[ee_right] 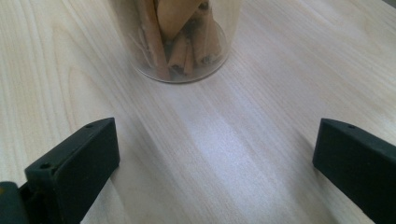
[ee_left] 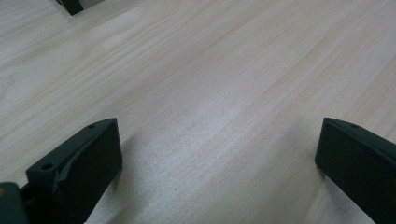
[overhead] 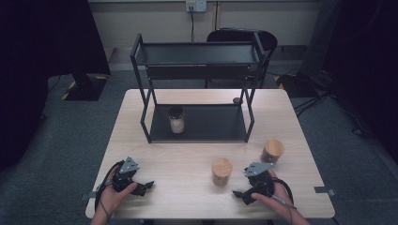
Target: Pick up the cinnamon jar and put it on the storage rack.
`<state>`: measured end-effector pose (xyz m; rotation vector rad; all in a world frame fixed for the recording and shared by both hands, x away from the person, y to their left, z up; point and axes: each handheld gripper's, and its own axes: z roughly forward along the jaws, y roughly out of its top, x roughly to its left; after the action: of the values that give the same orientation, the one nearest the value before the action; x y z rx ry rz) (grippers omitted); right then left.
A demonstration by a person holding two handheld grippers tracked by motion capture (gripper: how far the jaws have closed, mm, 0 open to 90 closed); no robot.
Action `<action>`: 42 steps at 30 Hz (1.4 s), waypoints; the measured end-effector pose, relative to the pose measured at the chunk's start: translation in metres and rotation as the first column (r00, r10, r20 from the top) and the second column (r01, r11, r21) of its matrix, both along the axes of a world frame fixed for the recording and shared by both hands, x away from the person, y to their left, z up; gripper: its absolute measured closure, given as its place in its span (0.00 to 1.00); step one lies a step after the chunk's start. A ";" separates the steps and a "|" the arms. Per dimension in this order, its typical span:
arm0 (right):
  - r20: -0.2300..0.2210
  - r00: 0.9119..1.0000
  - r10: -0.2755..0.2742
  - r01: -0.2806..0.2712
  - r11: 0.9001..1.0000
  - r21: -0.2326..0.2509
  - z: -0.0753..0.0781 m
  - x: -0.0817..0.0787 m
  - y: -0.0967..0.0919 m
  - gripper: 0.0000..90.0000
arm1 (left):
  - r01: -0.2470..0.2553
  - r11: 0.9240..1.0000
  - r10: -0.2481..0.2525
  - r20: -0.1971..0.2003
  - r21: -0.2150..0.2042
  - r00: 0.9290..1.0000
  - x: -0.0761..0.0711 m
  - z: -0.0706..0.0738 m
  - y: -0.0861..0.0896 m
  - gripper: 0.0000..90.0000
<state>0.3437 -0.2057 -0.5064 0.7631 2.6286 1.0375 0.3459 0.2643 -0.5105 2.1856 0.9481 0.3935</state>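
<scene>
Two clear jars with round wooden lids stand on the light wooden table [overhead: 197,154]: one near the front centre [overhead: 221,170] and one further right [overhead: 272,150] with brown contents. A third jar [overhead: 176,119], dark-lidded with pale contents, stands on the bottom shelf of a black metal rack [overhead: 197,54]. My left gripper [overhead: 144,186] rests at the front left, open over bare wood [ee_left: 219,140]. My right gripper [overhead: 240,194] lies at the front right, open [ee_right: 217,140]. Just ahead of its jaws stands a clear jar of brown sticks [ee_right: 180,42], apart from them.
The rack takes up the back half of the table; its top shelf [overhead: 197,54] holds nothing. A black chair [overhead: 241,36] stands behind the table. Cables [overhead: 319,98] run over the grey floor at the right. A dark corner of something [ee_left: 70,5] shows far ahead of the left jaws.
</scene>
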 end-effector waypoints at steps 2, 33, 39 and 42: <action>0.001 1.000 0.001 -0.001 1.000 -0.003 0.001 0.000 0.000 0.01 | 0.000 1.000 0.000 0.000 0.000 1.000 0.000 0.000 0.000 0.00; -0.016 0.999 0.048 -0.048 0.998 0.040 0.014 0.008 0.024 0.01 | 0.000 1.000 0.000 0.000 0.000 1.000 0.000 0.000 0.000 0.00; -0.014 0.999 0.050 -0.050 0.998 0.048 0.014 0.011 0.029 0.01 | 0.000 1.000 0.000 0.000 0.000 1.000 0.000 0.000 0.000 0.00; -0.011 0.999 0.044 -0.043 0.997 0.057 0.015 0.012 0.031 0.01 | 0.000 1.000 0.000 0.000 0.000 1.000 0.000 0.000 0.000 0.00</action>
<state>0.3558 -0.1746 -0.4918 0.7290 2.6478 1.1266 0.3459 0.2642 -0.5105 2.1852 0.9482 0.3934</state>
